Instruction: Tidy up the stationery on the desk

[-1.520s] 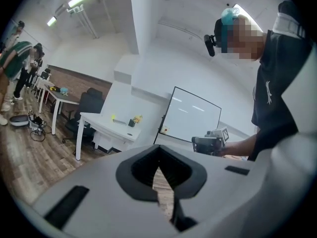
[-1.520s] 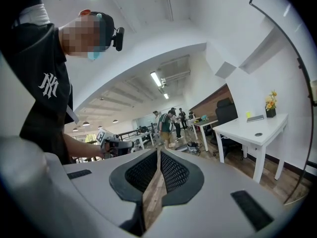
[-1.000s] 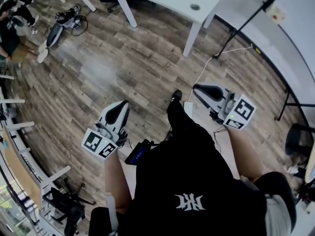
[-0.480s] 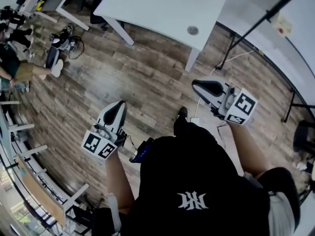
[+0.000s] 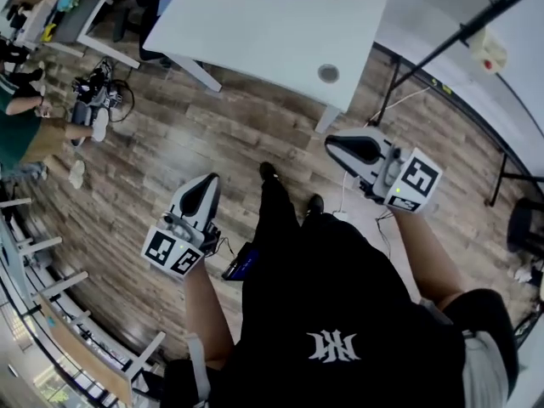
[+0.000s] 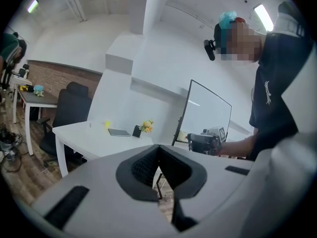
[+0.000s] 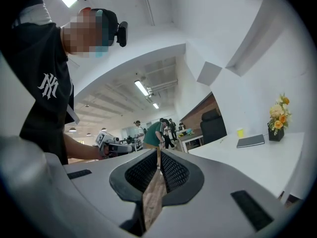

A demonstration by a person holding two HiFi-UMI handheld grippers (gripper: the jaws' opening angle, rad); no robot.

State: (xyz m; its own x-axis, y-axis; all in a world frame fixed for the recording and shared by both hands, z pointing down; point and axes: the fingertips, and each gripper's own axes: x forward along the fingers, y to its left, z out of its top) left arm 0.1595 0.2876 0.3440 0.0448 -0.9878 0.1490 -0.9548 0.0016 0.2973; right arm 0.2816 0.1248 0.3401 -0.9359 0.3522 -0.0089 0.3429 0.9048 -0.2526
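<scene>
Though closed and empty, left gripper (image 5: 208, 184) and right gripper (image 5: 336, 145) apart from desk (image 5: 255, 32) (far side cropped).

Head downward, gripper views seemingly share desk (image 5: 255, 32)

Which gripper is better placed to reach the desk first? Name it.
Right, probably: the right gripper is close to the desk corner, the left gripper farther back over the floor. Both shut, empty.
</scene>
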